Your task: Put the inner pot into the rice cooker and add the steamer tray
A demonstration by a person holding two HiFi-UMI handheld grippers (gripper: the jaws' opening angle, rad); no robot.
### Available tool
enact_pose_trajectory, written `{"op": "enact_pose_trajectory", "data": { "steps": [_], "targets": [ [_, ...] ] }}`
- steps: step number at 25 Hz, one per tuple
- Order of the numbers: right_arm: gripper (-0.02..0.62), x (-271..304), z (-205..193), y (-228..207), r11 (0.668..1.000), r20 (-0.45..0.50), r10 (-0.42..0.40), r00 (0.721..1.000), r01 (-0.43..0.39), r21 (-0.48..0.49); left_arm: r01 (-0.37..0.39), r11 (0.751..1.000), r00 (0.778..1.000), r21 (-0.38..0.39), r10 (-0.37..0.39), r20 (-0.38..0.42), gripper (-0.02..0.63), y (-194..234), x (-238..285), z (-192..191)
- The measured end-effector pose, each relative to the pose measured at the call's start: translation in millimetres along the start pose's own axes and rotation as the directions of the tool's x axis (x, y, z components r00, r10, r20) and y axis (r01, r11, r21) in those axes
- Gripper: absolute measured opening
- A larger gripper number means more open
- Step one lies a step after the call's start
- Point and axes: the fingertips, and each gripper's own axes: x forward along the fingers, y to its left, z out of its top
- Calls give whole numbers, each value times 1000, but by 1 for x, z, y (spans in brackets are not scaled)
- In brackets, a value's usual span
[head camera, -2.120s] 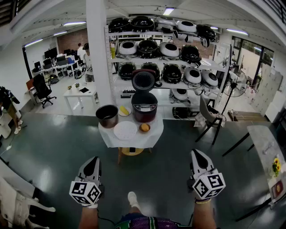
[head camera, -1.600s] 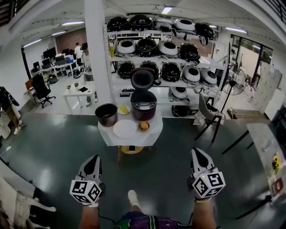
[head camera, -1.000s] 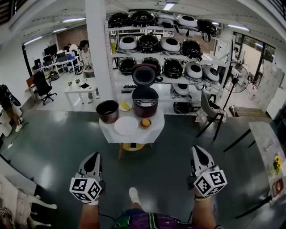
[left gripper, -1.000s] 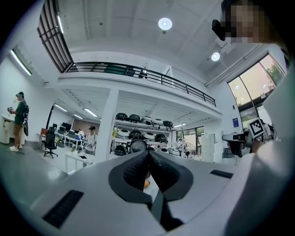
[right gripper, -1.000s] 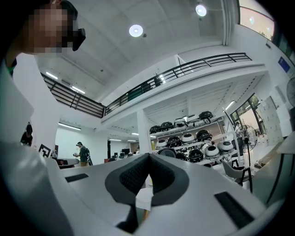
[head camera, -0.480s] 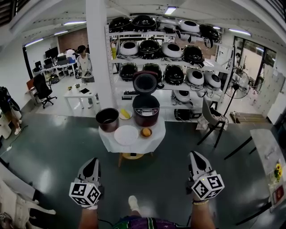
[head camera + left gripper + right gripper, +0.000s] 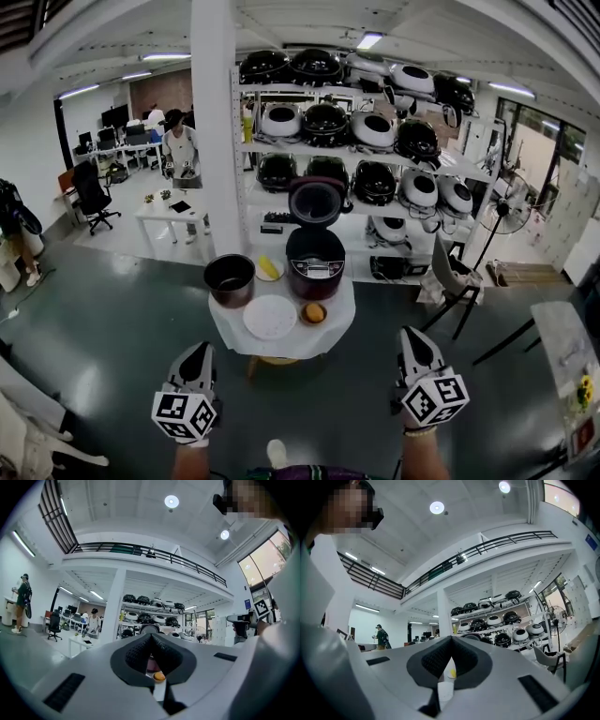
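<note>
The fingers point(image 7: 136, 654) of the left gripper point(image 7: 199, 352) are pressed together and hold nothing. The right gripper point(image 7: 411, 336) is the same. Far ahead on the desk point(image 7: 339, 322), the inner pot point(image 7: 230, 278) stands left of the open rice cooker point(image 7: 316, 264). The steamer tray point(image 7: 270, 317) lies nearer.

White-clothed table point(image 7: 330, 336) carries inner pot point(image 7: 230, 279), open rice cooker point(image 7: 316, 264), white steamer tray point(image 7: 270, 318), orange item point(image 7: 315, 313), yellow item point(image 7: 268, 269)
</note>
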Motion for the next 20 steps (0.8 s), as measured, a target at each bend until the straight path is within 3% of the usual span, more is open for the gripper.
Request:
{"op": "enact_pose_trajectory", "data": {
  "steps": [8, 20],
  "targets": [
    [5, 104, 13, 16, 999, 21, 30, 999, -29, -21, -25, 1000, 999, -7, 25, 31, 21, 63, 63, 21],
    [6, 237, -23, 33, 999, -28, 54, 998, -54, 2, -29, 999, 1000, -13, 29, 4, 21, 149, 155, 16]
  ]
}}
